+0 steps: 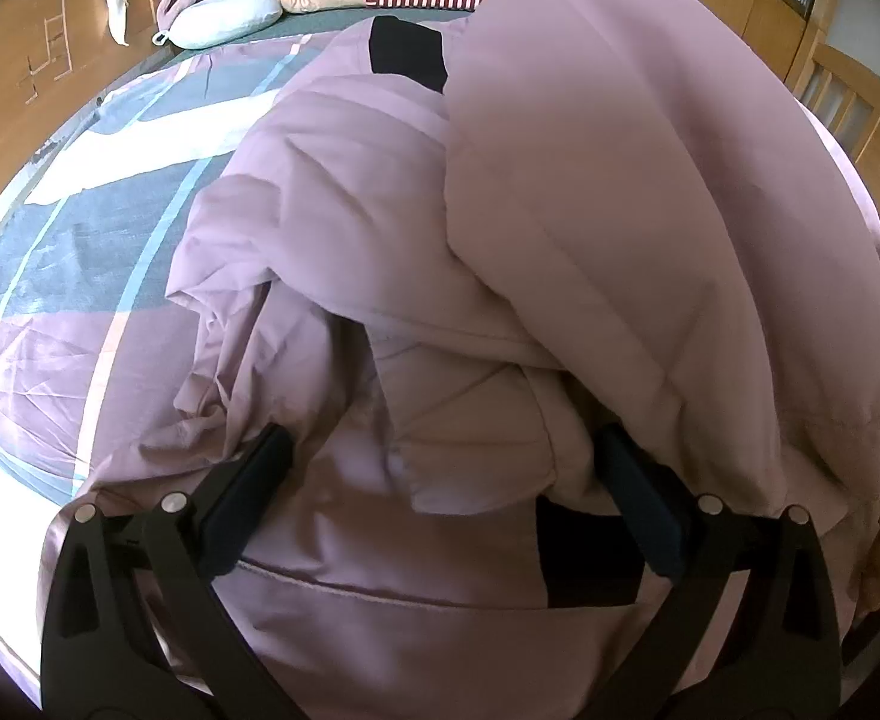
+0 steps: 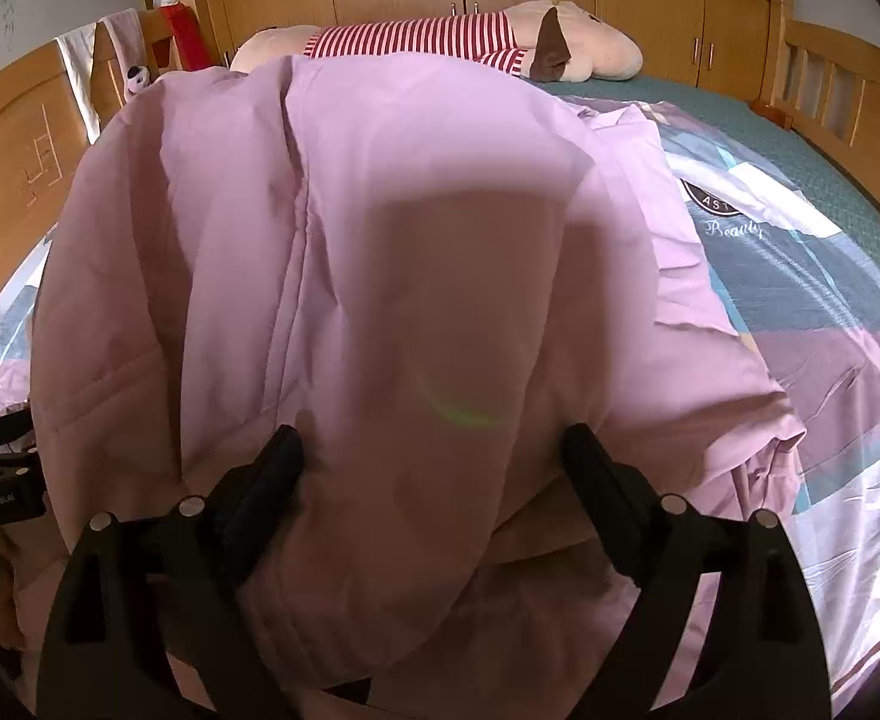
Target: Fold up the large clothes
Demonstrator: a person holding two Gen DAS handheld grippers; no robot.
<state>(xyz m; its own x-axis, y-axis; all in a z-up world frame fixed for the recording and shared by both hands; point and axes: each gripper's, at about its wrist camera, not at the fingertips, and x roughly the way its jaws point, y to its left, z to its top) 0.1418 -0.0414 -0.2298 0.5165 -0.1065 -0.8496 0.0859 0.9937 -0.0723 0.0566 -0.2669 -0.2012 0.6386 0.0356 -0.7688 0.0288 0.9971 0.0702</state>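
Bed (image 2: 812, 138), patchwork duvet cover (image 1: 98, 276): pink padded jacket (image 2: 380, 252) lies bunched on it, long axis running away from both tongs toward striped plush toy (image 2: 428, 39) at headboard end. Sleeve with black cuff tab (image 1: 407, 54) draped along top. Both hands equally near. Left gripper (image 1: 446, 486) pitched steeply down, jaws spread, straddling near hem, pads not pressing. Right gripper (image 2: 434, 474) alike: released, fabric bulging between jaws, nothing clamped.

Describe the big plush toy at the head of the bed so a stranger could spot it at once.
Look past the bulky pink padded coat to the far end of the bed's patchwork cover. There lies the large cream plush toy, set apart by its red-and-white striped shirt and brown ear.
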